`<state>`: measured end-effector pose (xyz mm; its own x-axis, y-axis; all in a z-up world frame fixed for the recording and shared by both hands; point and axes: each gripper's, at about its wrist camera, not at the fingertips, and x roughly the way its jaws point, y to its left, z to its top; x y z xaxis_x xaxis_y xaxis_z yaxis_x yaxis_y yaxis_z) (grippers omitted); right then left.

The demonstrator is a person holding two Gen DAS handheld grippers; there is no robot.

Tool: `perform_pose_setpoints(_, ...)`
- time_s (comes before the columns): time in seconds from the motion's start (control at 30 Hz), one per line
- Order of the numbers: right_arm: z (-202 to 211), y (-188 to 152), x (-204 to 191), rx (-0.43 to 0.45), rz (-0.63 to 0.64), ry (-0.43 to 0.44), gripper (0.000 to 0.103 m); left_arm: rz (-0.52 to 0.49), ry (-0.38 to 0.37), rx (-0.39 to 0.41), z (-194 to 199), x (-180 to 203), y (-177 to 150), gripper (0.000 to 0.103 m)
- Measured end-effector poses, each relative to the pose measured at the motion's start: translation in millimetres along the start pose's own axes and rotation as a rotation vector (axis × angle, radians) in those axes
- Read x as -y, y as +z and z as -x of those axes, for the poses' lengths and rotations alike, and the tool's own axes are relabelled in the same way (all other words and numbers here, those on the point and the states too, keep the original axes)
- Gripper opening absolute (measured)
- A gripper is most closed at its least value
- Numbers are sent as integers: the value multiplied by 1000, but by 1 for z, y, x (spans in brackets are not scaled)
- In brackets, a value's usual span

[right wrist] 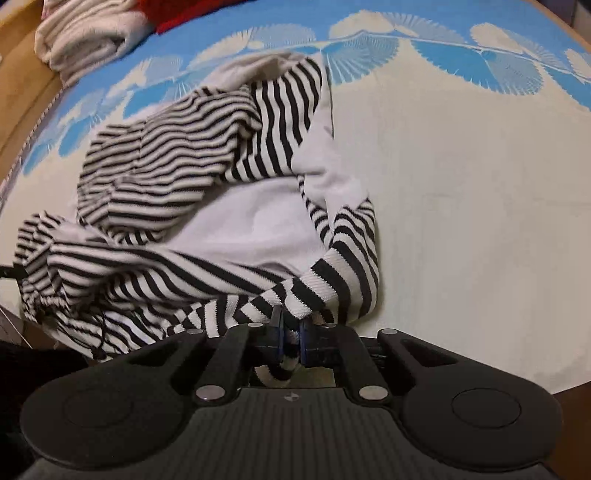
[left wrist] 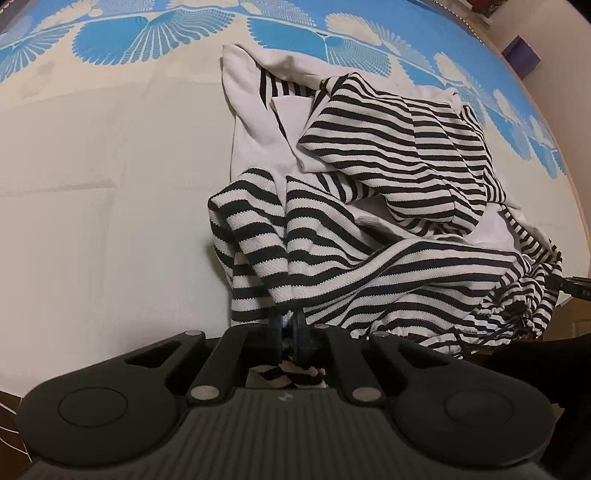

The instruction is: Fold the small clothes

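A black-and-white striped garment [left wrist: 388, 236] is being held at its near edge by both grippers. The left gripper [left wrist: 287, 325] is being pressed together on a striped fold, and the right gripper [right wrist: 290, 328] is being pinched on another striped corner. The garment is lying crumpled — its white lining turned up — on a cream and blue patterned surface [left wrist: 103, 177]. Folded pale cloths [right wrist: 85, 33] are being kept at the far corner.

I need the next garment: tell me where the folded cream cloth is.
Right wrist view, top left corner: the folded cream cloth lies at the mat's edge, beside something red, beyond the striped garment.
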<state>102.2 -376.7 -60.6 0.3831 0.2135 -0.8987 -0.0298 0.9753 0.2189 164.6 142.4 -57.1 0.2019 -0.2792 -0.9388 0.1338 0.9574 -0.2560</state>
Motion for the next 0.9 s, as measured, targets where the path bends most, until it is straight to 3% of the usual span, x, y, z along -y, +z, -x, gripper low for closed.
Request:
perform_pose_setpoints(0.67,0,0,0,-3,1,7,7,-26,-2,-6,0,3,0,5)
perform_pose_setpoints(0.9,11,4,2,31,-18,37,7,8,-43,43,13,1,6,5)
